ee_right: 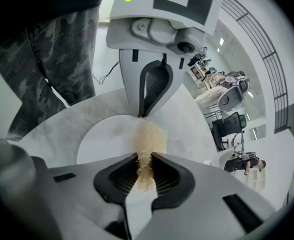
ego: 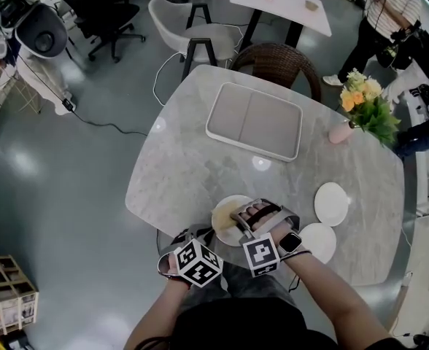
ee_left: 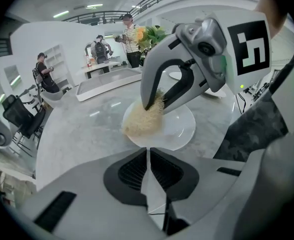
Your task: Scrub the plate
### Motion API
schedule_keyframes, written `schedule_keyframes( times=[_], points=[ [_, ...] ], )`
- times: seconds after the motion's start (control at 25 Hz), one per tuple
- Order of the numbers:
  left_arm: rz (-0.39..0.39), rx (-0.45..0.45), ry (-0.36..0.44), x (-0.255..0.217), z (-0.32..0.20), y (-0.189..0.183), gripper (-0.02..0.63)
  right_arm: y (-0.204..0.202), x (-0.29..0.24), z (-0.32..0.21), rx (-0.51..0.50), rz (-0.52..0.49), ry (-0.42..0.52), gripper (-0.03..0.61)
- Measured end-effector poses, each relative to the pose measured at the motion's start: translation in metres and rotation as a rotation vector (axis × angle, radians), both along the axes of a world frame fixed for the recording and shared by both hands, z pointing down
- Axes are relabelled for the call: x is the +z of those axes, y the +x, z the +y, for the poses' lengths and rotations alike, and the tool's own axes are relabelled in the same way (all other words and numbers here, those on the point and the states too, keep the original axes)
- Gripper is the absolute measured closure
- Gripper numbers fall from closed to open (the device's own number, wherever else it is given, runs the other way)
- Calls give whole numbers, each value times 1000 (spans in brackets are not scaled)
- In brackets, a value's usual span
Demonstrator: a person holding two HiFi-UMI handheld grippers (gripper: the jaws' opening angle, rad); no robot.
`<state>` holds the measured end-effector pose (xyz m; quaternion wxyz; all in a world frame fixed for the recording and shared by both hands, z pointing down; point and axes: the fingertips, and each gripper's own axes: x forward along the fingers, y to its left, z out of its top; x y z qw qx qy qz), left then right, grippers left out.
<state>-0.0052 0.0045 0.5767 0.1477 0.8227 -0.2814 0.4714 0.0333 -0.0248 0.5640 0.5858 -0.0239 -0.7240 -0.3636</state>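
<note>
Your plate (ee_left: 182,129) presents smooth, glossy white, ceramic-looking. Scrubber (ee_right: 149,136): coarse, tan, fibrous. Table (ego: 178,173): polished grey marble-look, reflecting lights. Left gripper (ee_left: 148,151) and right gripper (ee_right: 144,159): matt grey plastic shells, ribbed black pads (ee_right: 119,176).

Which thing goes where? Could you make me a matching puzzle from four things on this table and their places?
1 scrubber
2 plate
3 tray
4 flowers

a far side of the table
b rim pinched in the left gripper jaws
c in a pink vase at the table's right edge
d held in the right gripper jaws

Pairs: 1-d, 2-b, 3-a, 4-c
</note>
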Motion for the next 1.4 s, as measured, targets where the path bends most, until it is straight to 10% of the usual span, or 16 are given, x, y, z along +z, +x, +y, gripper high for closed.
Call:
schedule_keyframes(
  times=[0.72,1.4],
  points=[
    [-5,15,1,0,3,2,581,55,1,-2,144,63,27,508],
    [-3,14,-1,-1,3,3,581,35,5,53,35,54,-51,508]
  ],
)
